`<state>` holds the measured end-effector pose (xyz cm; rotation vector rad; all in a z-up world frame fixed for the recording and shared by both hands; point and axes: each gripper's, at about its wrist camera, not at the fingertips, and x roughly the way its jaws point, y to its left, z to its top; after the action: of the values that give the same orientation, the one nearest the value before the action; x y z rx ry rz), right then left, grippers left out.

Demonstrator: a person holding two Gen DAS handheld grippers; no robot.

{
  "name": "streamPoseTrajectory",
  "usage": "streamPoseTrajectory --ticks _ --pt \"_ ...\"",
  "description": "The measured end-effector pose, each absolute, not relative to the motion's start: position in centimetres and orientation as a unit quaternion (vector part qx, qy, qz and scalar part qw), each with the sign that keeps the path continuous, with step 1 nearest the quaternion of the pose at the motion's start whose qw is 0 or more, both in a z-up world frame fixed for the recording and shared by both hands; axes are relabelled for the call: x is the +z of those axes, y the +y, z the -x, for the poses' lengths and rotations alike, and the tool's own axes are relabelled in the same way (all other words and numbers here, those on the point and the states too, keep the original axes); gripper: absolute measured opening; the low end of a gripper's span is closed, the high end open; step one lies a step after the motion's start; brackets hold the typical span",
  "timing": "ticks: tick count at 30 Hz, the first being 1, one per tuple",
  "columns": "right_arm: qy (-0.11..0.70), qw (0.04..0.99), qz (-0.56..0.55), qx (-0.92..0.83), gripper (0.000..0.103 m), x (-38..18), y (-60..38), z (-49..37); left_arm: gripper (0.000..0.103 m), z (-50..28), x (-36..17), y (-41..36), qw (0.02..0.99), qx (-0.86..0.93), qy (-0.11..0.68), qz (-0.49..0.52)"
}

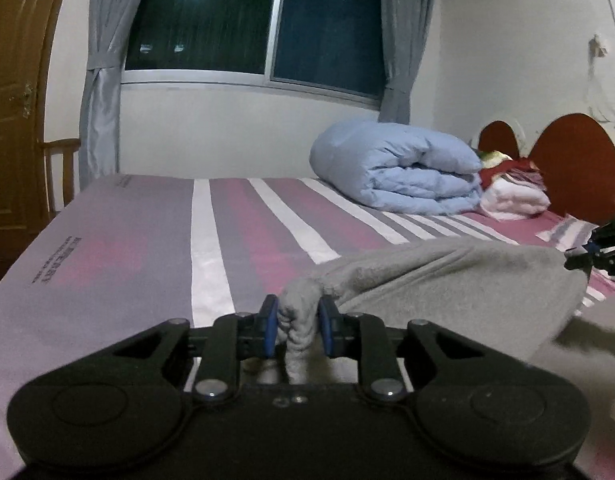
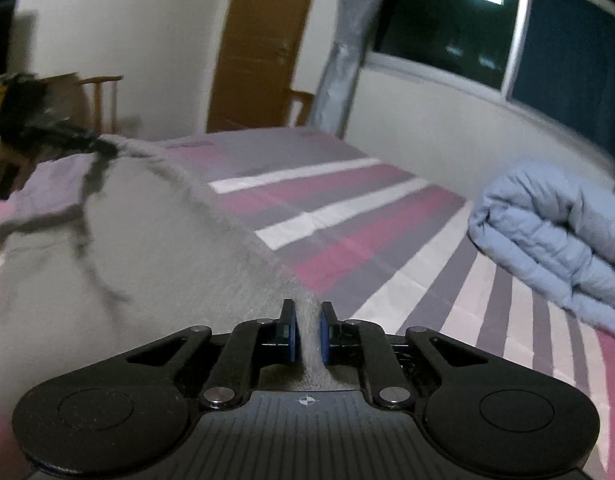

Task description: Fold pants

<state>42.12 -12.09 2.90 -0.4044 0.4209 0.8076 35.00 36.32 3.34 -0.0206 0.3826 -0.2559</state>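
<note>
Left gripper (image 1: 294, 326) pinches a bunched corner of the grey fleece pants (image 1: 447, 280); right gripper (image 2: 305, 330) is clamped on another fold of the same cloth. Pants hang stretched between the two, long axis running gripper to gripper, raised over the pink-and-grey striped bed sheet (image 1: 243, 220); fabric soft, fuzzy, with a dark drawstring (image 2: 93, 216) dangling.
</note>
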Motion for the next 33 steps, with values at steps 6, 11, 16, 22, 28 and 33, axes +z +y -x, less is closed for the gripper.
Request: streamPoseTrajectory --ticks 6,11,16,22,28,33 --pt "0.210 0.884 0.181 0.377 0.012 -0.7 -12.9 -32.6 0.011 -27.8 1.2 35.4 0.972 -0.099 0.213 0.018" --pt "0.249 0.890 0.140 0.356 0.037 -5.1 -13.8 -26.4 0.022 -23.5 -2.9 35.6 0.958 -0.017 0.273 0.085" --pt "0.268 0.910 0.041 0.314 0.040 -5.3 -16.8 -24.3 0.023 -20.3 -3.4 35.4 0.945 0.037 0.282 0.161" --pt "0.283 0.917 -0.064 0.275 0.040 -3.7 -17.7 -25.4 0.024 -21.7 -3.0 33.9 0.928 0.031 0.283 0.239" --pt "0.337 0.891 -0.175 0.248 0.040 -4.4 -17.4 -28.8 0.024 -24.7 -4.4 35.3 0.903 0.030 0.304 0.302" --pt "0.381 0.861 -0.239 0.237 0.040 -5.9 -17.5 -32.1 0.020 -25.0 -5.0 35.8 0.903 0.021 0.312 0.296"
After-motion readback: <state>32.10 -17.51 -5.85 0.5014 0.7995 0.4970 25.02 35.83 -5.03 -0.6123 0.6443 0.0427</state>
